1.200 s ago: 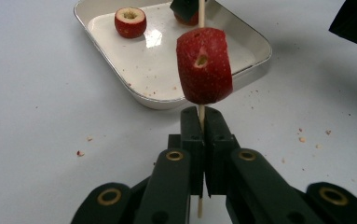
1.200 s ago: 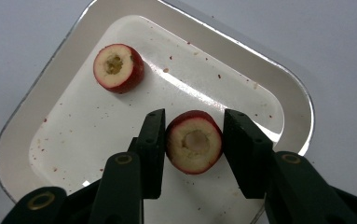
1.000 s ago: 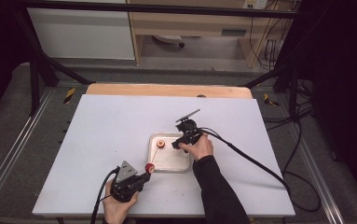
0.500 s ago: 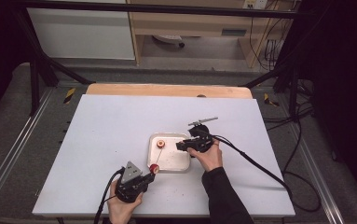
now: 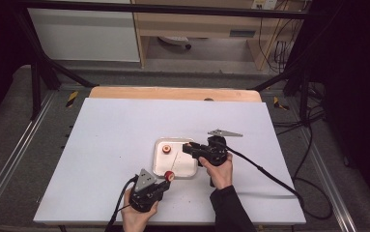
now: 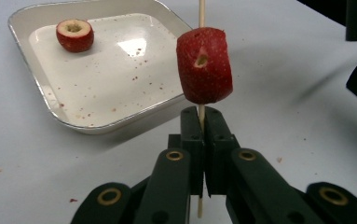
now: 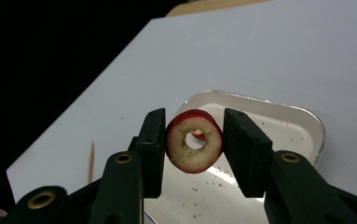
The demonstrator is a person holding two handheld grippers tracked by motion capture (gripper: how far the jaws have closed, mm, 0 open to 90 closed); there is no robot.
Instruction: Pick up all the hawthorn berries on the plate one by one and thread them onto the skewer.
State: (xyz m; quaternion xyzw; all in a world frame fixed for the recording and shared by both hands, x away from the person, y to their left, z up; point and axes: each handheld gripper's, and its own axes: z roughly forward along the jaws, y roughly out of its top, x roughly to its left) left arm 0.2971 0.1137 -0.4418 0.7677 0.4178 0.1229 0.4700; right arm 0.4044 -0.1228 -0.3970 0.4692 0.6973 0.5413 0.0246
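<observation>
The left gripper point(image 6: 203, 140) is clamped on a wooden skewer point(image 6: 202, 11) that carries one cored red fruit piece point(image 6: 204, 65) just above its jaws. The right gripper point(image 7: 192, 149) grips a cored fruit ring point(image 7: 194, 147) between its pads, bore facing the camera, over the tray point(image 7: 306, 119). A third piece point(image 6: 74, 35) lies in the tray beyond the left gripper.

Risk: a bore off the skewer's line may let the tip split the ring or bend the skewer; excess pressure may crush the ring.

No legible markings are present.

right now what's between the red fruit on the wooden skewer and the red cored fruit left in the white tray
Nothing solid: in the left gripper view, just bare speckled tray floor lies between the skewered red fruit and the cored red fruit in the tray's far corner.
</observation>
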